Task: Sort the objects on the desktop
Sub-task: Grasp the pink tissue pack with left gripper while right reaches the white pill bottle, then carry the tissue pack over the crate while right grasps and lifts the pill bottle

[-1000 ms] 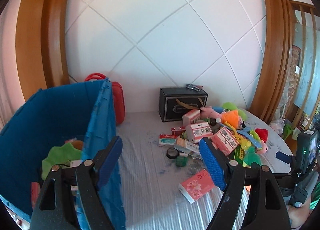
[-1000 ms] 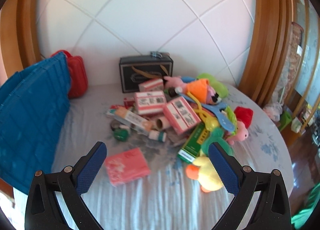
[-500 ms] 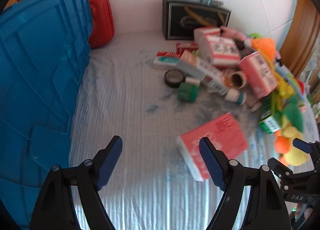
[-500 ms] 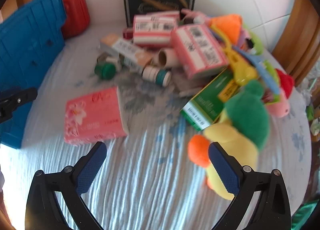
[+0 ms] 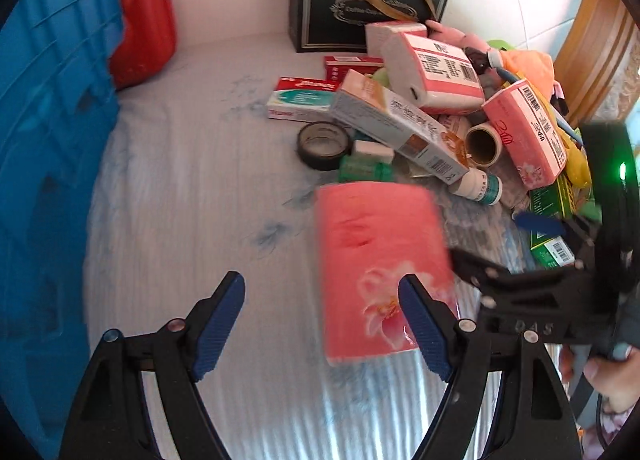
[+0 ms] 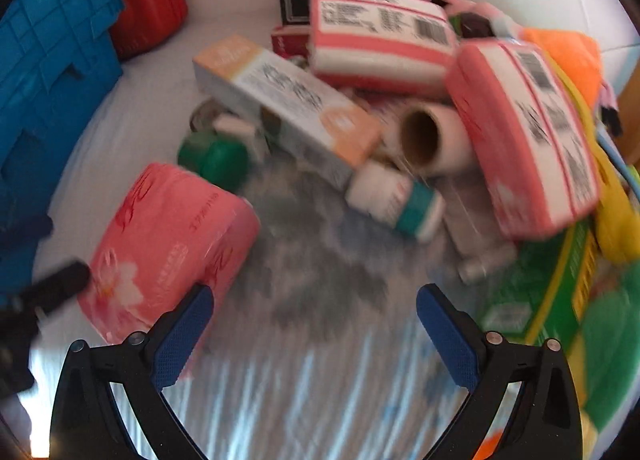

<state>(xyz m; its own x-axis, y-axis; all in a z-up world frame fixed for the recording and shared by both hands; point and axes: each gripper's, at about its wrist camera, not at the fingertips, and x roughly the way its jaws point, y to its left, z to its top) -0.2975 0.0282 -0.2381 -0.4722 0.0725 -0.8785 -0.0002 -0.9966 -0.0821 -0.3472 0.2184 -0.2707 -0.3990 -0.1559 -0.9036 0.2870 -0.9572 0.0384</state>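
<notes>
While I angle both grippers down at the cluttered table, left gripper (image 5: pixel 320 320) and right gripper (image 6: pixel 312 332) hold jaws apart, empty, flanking the pink tissue pack (image 5: pixel 380 260), probably to lift it toward the blue crate (image 5: pixel 48 140).

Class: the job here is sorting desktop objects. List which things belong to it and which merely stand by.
Job: pink flowered tissue pack; black tape roll; white bottle with teal cap; blue plastic crate.
Standing by: red plastic case; black gift box.
</notes>
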